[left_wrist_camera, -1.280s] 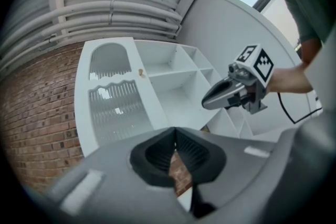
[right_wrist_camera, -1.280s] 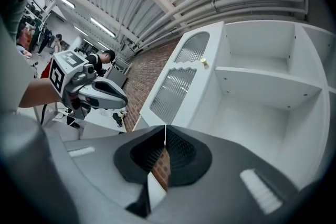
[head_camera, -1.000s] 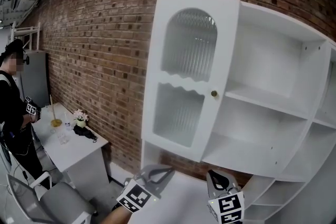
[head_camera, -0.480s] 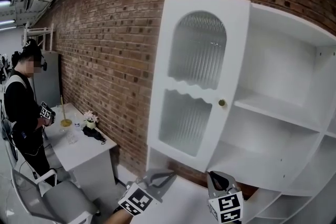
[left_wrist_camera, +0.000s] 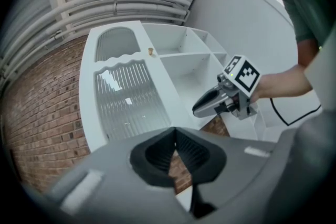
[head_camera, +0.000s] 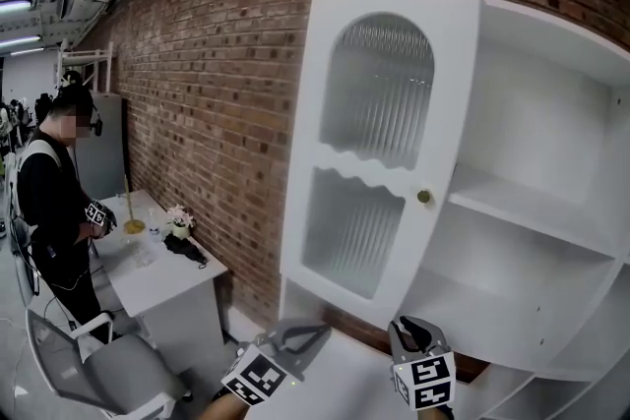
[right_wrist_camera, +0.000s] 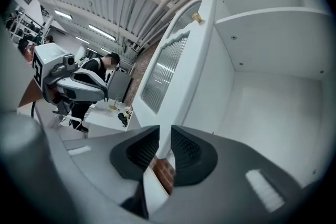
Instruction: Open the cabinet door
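Door: the white door (head_camera: 374, 174) stands swung out from the cabinet (head_camera: 551, 143), with its knob edge on the nearer side. It has an arched ribbed-glass pane above and a second ribbed pane below a wavy rail.
Knob: a small brass knob (head_camera: 424, 197) sits at mid-height on the door's right edge. Neither gripper touches it.
Cabinet: white, set against the wall. Bare shelves show to the right of the door.
Left hand-held gripper: the left hand-held gripper (head_camera: 300, 334) is low in the head view, below the door and apart from it. In its own view (left_wrist_camera: 176, 147) the pads are pressed together at the tips with nothing pinched, and the door (left_wrist_camera: 126, 102) lies beyond.
Right hand-held gripper: the right hand-held gripper (head_camera: 413, 334) is just right of the left one, under the door's lower corner and clear of it. In its own view (right_wrist_camera: 164, 147) the jaws are opening, a narrow gap shows between the pads, and nothing is held. The door's edge (right_wrist_camera: 178, 71) rises behind the gap.
Wall: red brick wall (head_camera: 217, 84), running left from the cabinet.
Bench: a white bench (head_camera: 157, 275) stands at the wall, left of the cabinet, with a few small things on top.
Person: a person (head_camera: 54, 202) in dark clothes stands at the bench's far end.
Chair: a grey chair (head_camera: 89, 374) is in front of the bench.
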Demonstrator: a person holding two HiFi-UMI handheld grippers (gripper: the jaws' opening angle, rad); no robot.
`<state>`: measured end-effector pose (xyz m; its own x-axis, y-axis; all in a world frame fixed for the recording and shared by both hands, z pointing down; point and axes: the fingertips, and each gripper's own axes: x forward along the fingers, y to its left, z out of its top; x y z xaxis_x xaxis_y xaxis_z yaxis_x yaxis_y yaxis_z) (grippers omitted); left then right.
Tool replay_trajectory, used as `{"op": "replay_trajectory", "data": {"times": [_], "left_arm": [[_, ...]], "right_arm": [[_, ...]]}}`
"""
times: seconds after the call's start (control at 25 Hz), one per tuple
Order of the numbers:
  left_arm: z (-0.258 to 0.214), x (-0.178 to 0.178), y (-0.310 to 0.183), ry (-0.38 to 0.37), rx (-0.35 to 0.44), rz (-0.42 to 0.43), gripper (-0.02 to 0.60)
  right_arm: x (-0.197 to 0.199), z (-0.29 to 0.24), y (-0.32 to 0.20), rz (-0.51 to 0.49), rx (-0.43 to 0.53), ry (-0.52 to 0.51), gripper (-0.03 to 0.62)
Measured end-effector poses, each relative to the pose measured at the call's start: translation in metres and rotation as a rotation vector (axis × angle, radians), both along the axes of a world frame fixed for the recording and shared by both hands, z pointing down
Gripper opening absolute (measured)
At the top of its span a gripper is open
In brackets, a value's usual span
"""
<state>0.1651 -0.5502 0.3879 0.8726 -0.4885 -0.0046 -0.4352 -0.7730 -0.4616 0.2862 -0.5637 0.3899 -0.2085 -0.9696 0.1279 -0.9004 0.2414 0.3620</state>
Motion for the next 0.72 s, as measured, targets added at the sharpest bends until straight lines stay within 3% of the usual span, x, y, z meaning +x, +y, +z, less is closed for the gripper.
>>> {"op": "replay_trajectory", "data": {"times": [0.36, 0.56, 0.72], "left_arm": [[0.001, -0.007, -0.007, -0.002, -0.005, -0.039, 0.002], [0.0, -0.011, -0.003, 0.0, -0.005, -0.059, 0.002], [-0.002, -0.015, 0.006, 0.005, -0.006, -0.075, 0.002]], "right_arm": [[0.004, 0.012, -0.029, -0.013, -0.048, -0.053, 0.158], [-0.001, 0.011, -0.021, -0.049, -0.049, -0.064, 0.098], [-0.011, 0.012, -0.006, -0.086, -0.052, -0.07, 0.088]]}}
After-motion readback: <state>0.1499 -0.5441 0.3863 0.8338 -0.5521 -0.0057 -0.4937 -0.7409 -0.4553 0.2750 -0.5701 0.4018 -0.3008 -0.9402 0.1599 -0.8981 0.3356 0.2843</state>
